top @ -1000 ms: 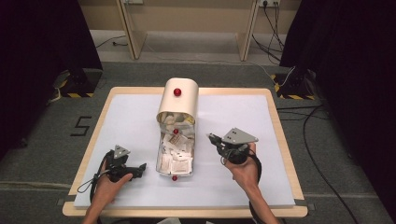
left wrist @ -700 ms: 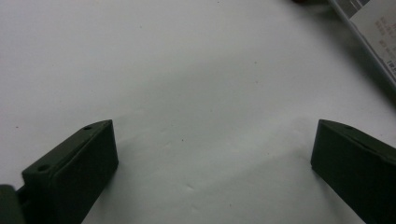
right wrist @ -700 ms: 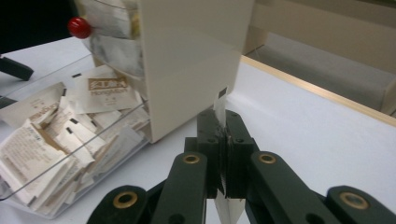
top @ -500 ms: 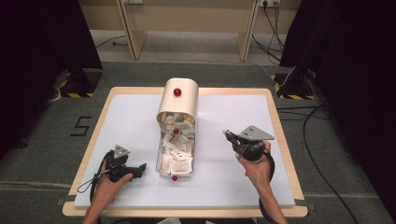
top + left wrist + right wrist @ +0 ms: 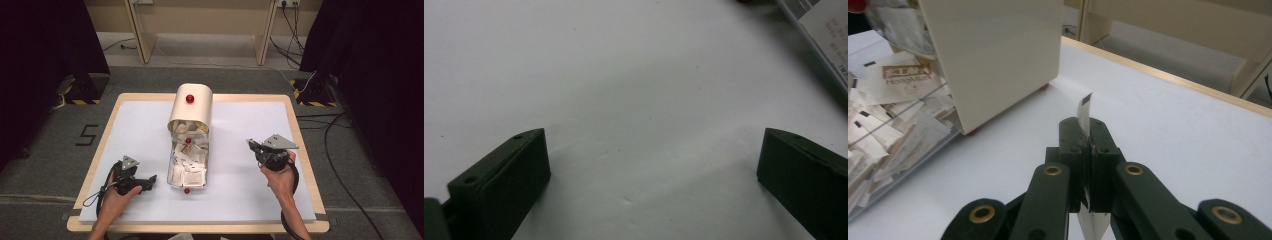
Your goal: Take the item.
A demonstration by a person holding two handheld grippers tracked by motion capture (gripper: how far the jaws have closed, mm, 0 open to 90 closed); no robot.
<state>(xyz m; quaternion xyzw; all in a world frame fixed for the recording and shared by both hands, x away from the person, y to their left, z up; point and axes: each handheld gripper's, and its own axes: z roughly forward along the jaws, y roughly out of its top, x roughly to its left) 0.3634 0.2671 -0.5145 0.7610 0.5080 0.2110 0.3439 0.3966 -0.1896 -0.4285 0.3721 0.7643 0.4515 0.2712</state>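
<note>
A person seated at a white-topped table works two hand-held grippers on either side of a cream container lying at the table's middle. The right gripper, held to the right of the container and apart from it, has its jaws pressed together on one small paper packet, which stands on edge between them with its printed tip poking above the jaw ends. In the high view the same right gripper points back toward the container. The left gripper, just left of the clear tray, rests low over the table with its jaws spread wide and nothing between them; the left gripper view shows only bare white surface between the two black jaws. The tray slides out of the container's open mouth toward the person and is heaped with white packets, too many and too jumbled to count. Three red knobs are visible: one on the container's top, two on the tray.
</note>
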